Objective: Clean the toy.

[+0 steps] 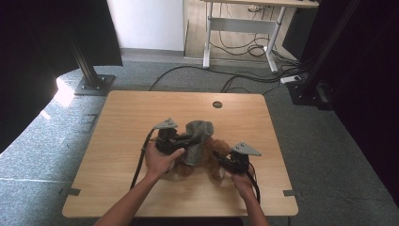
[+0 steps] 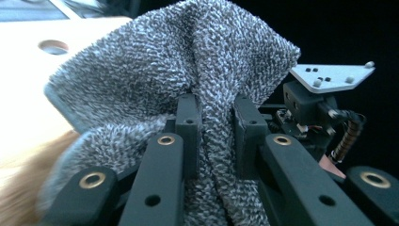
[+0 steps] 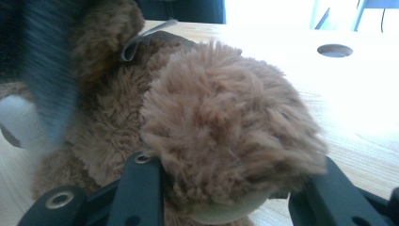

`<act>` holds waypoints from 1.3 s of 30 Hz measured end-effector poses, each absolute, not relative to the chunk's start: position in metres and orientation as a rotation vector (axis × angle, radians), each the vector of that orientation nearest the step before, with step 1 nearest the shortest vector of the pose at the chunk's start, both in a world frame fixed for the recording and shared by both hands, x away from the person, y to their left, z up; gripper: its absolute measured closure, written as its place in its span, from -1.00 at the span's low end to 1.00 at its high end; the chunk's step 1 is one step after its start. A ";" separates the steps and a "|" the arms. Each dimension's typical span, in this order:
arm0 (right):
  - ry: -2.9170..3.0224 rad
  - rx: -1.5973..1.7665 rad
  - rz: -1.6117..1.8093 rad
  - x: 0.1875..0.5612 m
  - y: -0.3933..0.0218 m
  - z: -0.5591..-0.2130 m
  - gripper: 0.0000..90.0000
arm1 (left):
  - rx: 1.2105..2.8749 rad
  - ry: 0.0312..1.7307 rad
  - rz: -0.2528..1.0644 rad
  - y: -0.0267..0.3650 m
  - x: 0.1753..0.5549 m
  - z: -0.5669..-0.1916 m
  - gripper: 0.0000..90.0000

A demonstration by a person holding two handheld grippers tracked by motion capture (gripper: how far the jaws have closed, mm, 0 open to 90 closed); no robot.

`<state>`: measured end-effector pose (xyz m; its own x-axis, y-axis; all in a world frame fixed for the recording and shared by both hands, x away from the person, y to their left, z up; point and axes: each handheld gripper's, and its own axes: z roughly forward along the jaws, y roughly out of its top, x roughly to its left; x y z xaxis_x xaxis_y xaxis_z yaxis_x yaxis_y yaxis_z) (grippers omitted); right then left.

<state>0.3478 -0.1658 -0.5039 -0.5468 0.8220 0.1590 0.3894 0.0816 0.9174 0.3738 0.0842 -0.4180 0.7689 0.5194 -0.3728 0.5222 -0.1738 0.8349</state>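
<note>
A grey towel (image 1: 200,134) is draped over a brown plush toy (image 1: 212,164) in the middle of the wooden table (image 1: 136,113). My left gripper (image 1: 187,139) is shut on a fold of the towel (image 2: 155,75), which bunches between its jaws (image 2: 217,113) and lifts off the toy. At the toy's right side, my right gripper (image 1: 222,160) is shut on a furry rounded limb of the plush toy (image 3: 221,122), with a jaw on each side (image 3: 230,181). In the left gripper view, the right gripper (image 2: 313,99) sits behind the towel.
A round hole (image 1: 217,104) is in the table's far side. Past the table, on the carpet, are cables (image 1: 244,77), a white desk frame (image 1: 240,26) and a black stand base (image 1: 93,84). Dark curtains hang left and right.
</note>
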 end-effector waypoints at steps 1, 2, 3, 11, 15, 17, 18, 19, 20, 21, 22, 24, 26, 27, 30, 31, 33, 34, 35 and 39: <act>1.965 1.188 1.459 0.348 -0.165 -0.504 0.33 | 1.833 0.809 -0.012 0.076 0.376 -0.421 0.67; 1.965 1.175 1.452 0.348 -0.165 -0.504 0.34 | 1.852 0.815 -0.021 0.070 0.379 -0.424 0.67; 1.963 1.168 1.447 0.347 -0.165 -0.504 0.34 | 1.869 0.823 -0.023 0.063 0.382 -0.427 0.67; 1.975 1.109 1.412 0.345 -0.163 -0.504 0.36 | 1.952 0.869 -0.021 0.053 0.389 -0.450 0.67; 1.970 1.109 1.414 0.344 -0.165 -0.504 0.36 | 1.955 0.873 0.009 0.063 0.385 -0.451 0.68; 1.972 1.100 1.415 0.343 -0.166 -0.505 0.36 | 1.938 0.881 0.018 0.072 0.384 -0.451 0.68; 1.974 1.097 1.415 0.343 -0.166 -0.505 0.36 | 1.931 0.885 0.020 0.076 0.384 -0.450 0.68; 1.976 1.093 1.415 0.343 -0.167 -0.506 0.36 | 1.925 0.887 0.024 0.081 0.384 -0.450 0.68; 1.977 1.092 1.419 0.342 -0.167 -0.506 0.37 | 1.917 0.891 0.028 0.086 0.383 -0.450 0.68; 1.978 1.088 1.421 0.342 -0.168 -0.507 0.37 | 1.905 0.897 0.037 0.094 0.382 -0.449 0.68; 1.980 1.083 1.422 0.342 -0.169 -0.507 0.37 | 1.899 0.901 0.040 0.099 0.382 -0.449 0.68; 1.983 1.076 1.430 0.342 -0.170 -0.508 0.37 | 1.868 0.907 0.029 0.115 0.380 -0.448 0.68; 1.992 1.065 1.429 0.341 -0.171 -0.509 0.37 | 1.842 0.919 0.052 0.135 0.376 -0.447 0.68; 1.990 1.060 1.433 0.341 -0.172 -0.510 0.37 | 1.835 0.929 0.069 0.142 0.375 -0.446 0.68; 1.985 1.064 1.443 0.342 -0.174 -0.511 0.37 | 1.786 0.986 0.086 0.176 0.375 -0.447 0.68; 1.986 1.059 1.449 0.342 -0.175 -0.511 0.37 | 1.751 1.010 0.063 0.190 0.376 -0.447 0.68; 1.989 1.048 1.450 0.341 -0.174 -0.511 0.37 | 1.725 1.036 0.079 0.207 0.377 -0.447 0.68; 1.989 1.049 1.448 0.341 -0.174 -0.511 0.37 | 1.714 1.050 0.088 0.215 0.377 -0.446 0.68; 1.988 1.049 1.446 0.341 -0.174 -0.511 0.37 | 1.702 1.068 0.098 0.223 0.377 -0.446 0.68; 1.980 1.053 1.444 0.342 -0.176 -0.512 0.37 | 1.686 1.121 0.099 0.243 0.380 -0.452 0.67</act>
<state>0.3418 -0.1755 -0.5124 -0.5952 0.8010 0.0650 0.3064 0.1515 0.9398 0.3796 0.2429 -0.4525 0.5563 0.7063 -0.4378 0.6184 0.0001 0.7859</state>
